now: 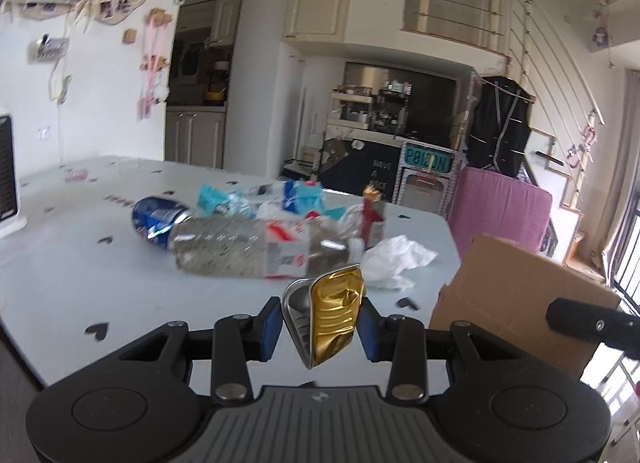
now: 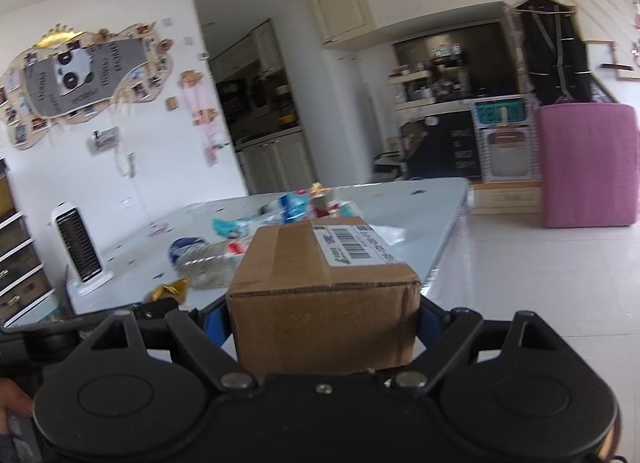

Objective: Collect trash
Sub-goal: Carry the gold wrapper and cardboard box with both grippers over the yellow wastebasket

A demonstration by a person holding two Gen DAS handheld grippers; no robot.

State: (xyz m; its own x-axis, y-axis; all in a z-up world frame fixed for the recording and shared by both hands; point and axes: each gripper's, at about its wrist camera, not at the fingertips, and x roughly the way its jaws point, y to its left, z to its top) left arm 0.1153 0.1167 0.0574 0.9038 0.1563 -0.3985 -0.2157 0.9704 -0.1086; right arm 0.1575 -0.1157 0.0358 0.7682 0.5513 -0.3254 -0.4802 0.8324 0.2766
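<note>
Between my left gripper's [image 1: 320, 321] pads sits a crushed can [image 1: 326, 319]; ahead on the table [image 1: 60, 283] lies a bottle [image 1: 256, 251], tissue [image 1: 396, 259] to its right. A box [image 2: 324, 295] sits between my right gripper's [image 2: 324, 327] pads.

Both grippers' jaws clamped, raised.

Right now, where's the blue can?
Left wrist view: the blue can lies left on the table, against the clear bottle's base.
</note>
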